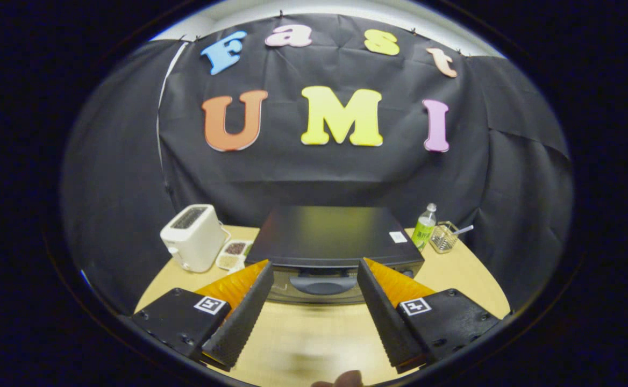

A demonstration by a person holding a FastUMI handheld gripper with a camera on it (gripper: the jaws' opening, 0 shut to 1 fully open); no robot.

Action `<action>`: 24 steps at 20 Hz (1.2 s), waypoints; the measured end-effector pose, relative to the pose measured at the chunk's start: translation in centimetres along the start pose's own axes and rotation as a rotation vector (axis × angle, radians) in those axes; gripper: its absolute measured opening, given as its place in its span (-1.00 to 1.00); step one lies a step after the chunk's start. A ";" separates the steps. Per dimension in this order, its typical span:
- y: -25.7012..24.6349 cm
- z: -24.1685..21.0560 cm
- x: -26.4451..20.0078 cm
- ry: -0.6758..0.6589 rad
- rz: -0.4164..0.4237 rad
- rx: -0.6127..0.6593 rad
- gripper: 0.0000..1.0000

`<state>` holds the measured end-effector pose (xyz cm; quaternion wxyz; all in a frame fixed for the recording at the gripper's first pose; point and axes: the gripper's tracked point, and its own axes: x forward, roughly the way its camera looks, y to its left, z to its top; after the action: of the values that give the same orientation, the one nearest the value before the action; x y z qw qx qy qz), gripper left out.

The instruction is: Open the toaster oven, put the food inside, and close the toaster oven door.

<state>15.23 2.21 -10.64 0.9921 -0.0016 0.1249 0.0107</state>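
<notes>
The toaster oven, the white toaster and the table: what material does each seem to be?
Toaster oven: probably painted metal, dark satin top with soft glare. White toaster: likely glossy plastic, rounded moulded corners. Table: pale wood or laminate, faint grain. The open gripper holds nothing.

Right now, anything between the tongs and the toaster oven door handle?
Nothing visible. The tongs are open, and the door handle sits just ahead between the fingers, with bare table before it. The toaster and bottle stand off to the sides.
</notes>
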 end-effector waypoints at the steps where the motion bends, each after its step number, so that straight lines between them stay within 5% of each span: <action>1: 0.2 1.0 -1.5 -0.022 0.009 0.021 1.00; 8: -1.6 5.4 -13.2 -0.186 -0.015 0.070 1.00; 14: -3.9 3.9 -20.4 -0.248 -0.052 0.045 1.00; 24: -3.8 -0.4 -21.9 -0.214 -0.047 0.068 1.00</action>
<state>-6.00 -2.07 -5.61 0.9992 0.0302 0.0186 -0.0164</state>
